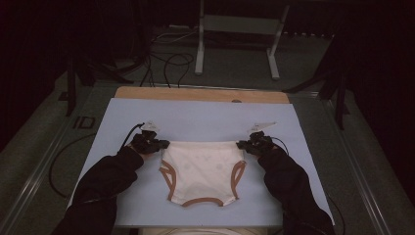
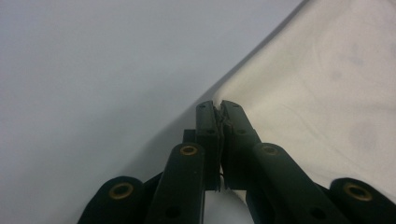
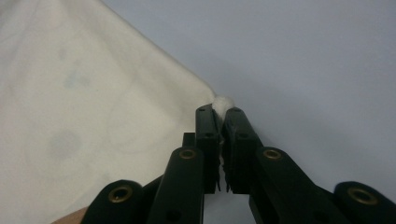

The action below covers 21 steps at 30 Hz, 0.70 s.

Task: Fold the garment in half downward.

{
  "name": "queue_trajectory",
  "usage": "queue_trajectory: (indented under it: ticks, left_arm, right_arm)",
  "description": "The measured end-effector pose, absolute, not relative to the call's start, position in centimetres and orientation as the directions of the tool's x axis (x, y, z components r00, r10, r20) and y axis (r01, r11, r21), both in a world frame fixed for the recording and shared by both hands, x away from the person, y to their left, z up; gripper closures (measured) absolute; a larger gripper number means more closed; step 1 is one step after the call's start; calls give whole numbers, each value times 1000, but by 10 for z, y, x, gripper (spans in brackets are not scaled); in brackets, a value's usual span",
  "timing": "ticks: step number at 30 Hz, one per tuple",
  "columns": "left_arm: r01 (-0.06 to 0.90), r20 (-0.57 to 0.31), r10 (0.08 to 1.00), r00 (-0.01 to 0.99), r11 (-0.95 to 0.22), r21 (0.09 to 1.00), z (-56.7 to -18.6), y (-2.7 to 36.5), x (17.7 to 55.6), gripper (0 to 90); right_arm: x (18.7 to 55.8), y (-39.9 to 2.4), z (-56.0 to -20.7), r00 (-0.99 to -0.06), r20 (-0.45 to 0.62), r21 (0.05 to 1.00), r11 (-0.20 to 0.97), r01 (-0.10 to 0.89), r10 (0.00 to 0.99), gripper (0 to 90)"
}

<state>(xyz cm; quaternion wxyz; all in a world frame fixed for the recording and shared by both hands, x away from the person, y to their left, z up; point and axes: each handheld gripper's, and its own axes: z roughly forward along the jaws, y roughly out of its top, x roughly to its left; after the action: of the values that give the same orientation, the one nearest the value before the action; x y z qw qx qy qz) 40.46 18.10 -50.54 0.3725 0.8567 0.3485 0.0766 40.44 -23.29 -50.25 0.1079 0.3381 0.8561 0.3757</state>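
Left gripper (image 1: 161,145): clenched on the underpants' (image 1: 203,169) left waistband corner.
Right gripper (image 1: 241,145): clamped on the opposite corner.

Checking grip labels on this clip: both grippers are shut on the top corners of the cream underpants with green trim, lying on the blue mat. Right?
Not quite: the trim is brown, as the high view shows. The rest holds: left gripper and right gripper are shut on the underpants' top corners on the blue mat.
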Motion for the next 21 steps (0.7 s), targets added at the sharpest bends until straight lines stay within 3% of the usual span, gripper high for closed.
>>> queue_trajectory:
  ticks: [21]
  left_arm:
    - [535,-101,675,731,-475,698,-504,174,439,871]
  right_arm:
    - [434,-232,-505,-709,74,705,467,535,701,855]
